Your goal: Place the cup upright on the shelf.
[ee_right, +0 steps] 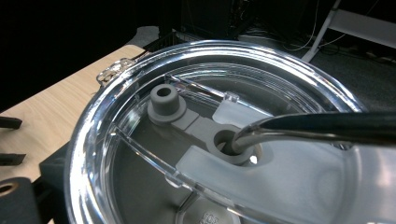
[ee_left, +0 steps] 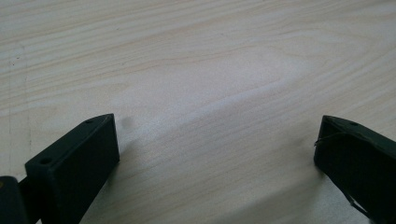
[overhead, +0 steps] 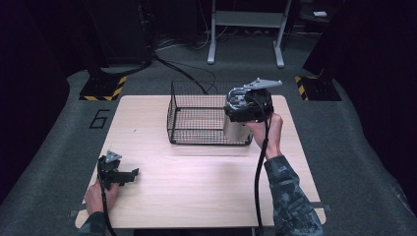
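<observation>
The right claw [overhead: 239,124] held a steel tumbler [overhead: 234,129] at the wire basket's [overhead: 196,118] near right corner, seemingly clamped on. It looked rigid, smooth-walled, slippery. The left claw [overhead: 129,174] rested apart on the tabletop [overhead: 196,187].

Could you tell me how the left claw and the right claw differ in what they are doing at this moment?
The left claw rests low on the pale wooden table, jaws spread wide with nothing between them. The right claw is raised at the black wire basket, gripping a steel tumbler with clear plastic lid and metal straw. Both are black and hand-held.
</observation>
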Motion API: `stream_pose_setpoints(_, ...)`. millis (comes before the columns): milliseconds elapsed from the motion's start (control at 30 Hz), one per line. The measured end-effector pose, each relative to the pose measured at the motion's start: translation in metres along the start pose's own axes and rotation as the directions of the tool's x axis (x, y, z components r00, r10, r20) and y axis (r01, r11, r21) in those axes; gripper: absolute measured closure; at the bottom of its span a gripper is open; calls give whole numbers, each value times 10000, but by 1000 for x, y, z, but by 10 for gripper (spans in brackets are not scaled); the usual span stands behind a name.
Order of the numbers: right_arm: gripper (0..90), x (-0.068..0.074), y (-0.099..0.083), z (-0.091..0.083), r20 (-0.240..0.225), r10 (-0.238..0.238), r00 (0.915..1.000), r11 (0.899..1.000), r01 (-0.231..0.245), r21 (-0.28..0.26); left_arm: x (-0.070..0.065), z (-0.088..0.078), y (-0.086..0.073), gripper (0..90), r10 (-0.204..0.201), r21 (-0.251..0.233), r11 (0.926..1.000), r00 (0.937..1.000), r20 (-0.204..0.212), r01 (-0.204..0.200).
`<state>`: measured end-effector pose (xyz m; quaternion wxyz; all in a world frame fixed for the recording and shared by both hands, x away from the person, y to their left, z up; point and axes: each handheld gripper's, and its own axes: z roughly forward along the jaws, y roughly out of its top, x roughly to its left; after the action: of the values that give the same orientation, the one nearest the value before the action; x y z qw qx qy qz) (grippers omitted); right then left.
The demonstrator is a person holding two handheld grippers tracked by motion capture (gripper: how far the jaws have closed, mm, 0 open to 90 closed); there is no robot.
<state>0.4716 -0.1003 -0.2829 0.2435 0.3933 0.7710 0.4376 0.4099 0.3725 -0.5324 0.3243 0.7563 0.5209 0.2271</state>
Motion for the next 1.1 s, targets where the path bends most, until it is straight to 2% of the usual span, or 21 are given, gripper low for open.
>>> stream_pose_setpoints(33, 36, -1, 1, 0, 8, -107, 9999, 9999, 107, 4, 0, 0, 0, 0, -4, -6, 10000, 10000, -2, 4)
stream_pose_setpoints(233, 36, -5, 12, 7, 50, -23, 10000, 10000, 23, 12, 0, 0, 0, 0, 5, -6, 10000, 10000, -2, -5)
stream_pose_setpoints(533, 36, -11, 23, 18, 181, -194, 9996, 9997, 191, 125, 0, 0, 0, 0, 10, -5, 10000, 10000, 2, -10)
stream_pose_setpoints(733, 36, -15, 29, 24, 245, -210, 9995, 9996, 205, 189, 0, 0, 0, 0, 22, 0, 10000, 10000, 4, -22)
stream_pose_setpoints(900, 36, -15, 33, 31, 299, 14, 9996, 9998, -21, 220, 0, 0, 0, 0, 18, 1, 10000, 10000, 4, -18)
stream_pose_setpoints(933, 36, -16, 33, 32, 290, -62, 9996, 9997, 56, 227, -1, 0, 0, 0, -124, -30, 9999, 9999, 13, 124)
stream_pose_setpoints(1100, 36, -17, 36, 41, 300, -131, 9995, 9995, 122, 303, -1, 0, 0, 0, -88, 9, 10000, 10000, 35, 88)
